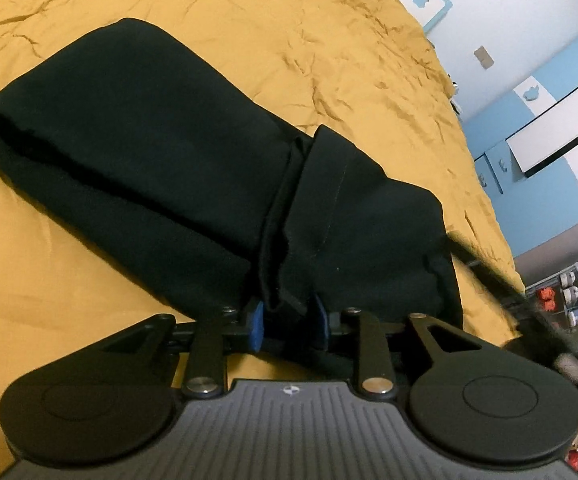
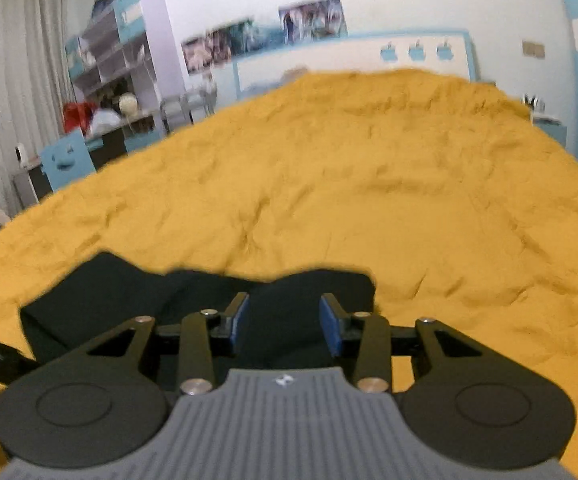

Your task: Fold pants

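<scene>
Black pants point(image 1: 161, 152) lie folded lengthwise on the yellow bedspread point(image 1: 249, 20), running from the upper left down to my left gripper. The hem end is doubled back over the near part point(image 1: 349, 200). My left gripper point(image 1: 287, 320) has its blue pads close together with a bunch of the black cloth between them. In the right wrist view the pants point(image 2: 169, 300) lie just ahead of and under my right gripper point(image 2: 285, 322), which is open, its blue pads wide apart above the cloth and holding nothing.
The yellow bedspread point(image 2: 369, 180) stretches far ahead. A white and blue headboard point(image 2: 349, 60) stands at the back. A desk, blue chair point(image 2: 67, 162) and shelves point(image 2: 117, 40) stand at the left. A dark rod point(image 1: 489, 268) shows at the bed's right edge.
</scene>
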